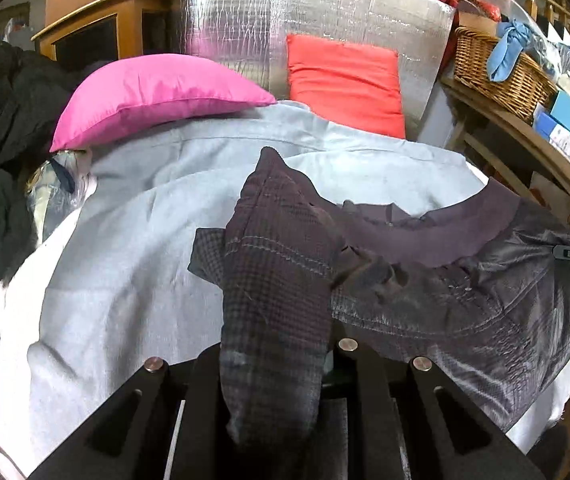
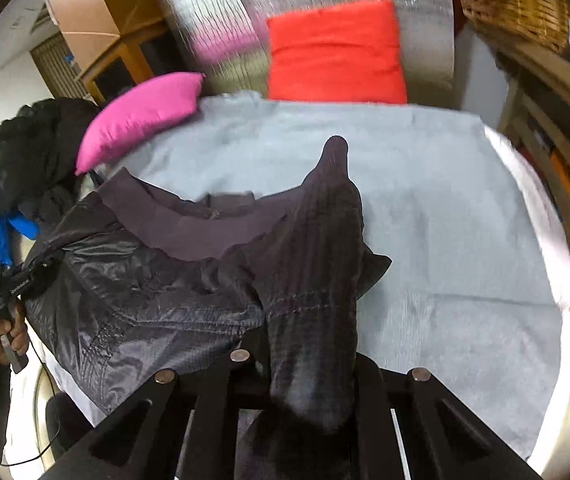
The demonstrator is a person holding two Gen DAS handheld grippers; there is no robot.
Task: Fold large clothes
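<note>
Bunching between both grippers' fingers (image 1: 365,380), dark jacket (image 1: 465,300).

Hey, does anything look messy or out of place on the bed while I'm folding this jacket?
The dark jacket itself is bunched, hanging between the left gripper and right gripper. A black garment lies heaped at the bed's edge beside the pink pillow.

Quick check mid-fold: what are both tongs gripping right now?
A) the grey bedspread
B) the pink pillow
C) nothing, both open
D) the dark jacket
D: each wrist view shows a bunch of the dark jacket pinched in the left tongs and the right tongs, lifted over the grey bedspread.
</note>
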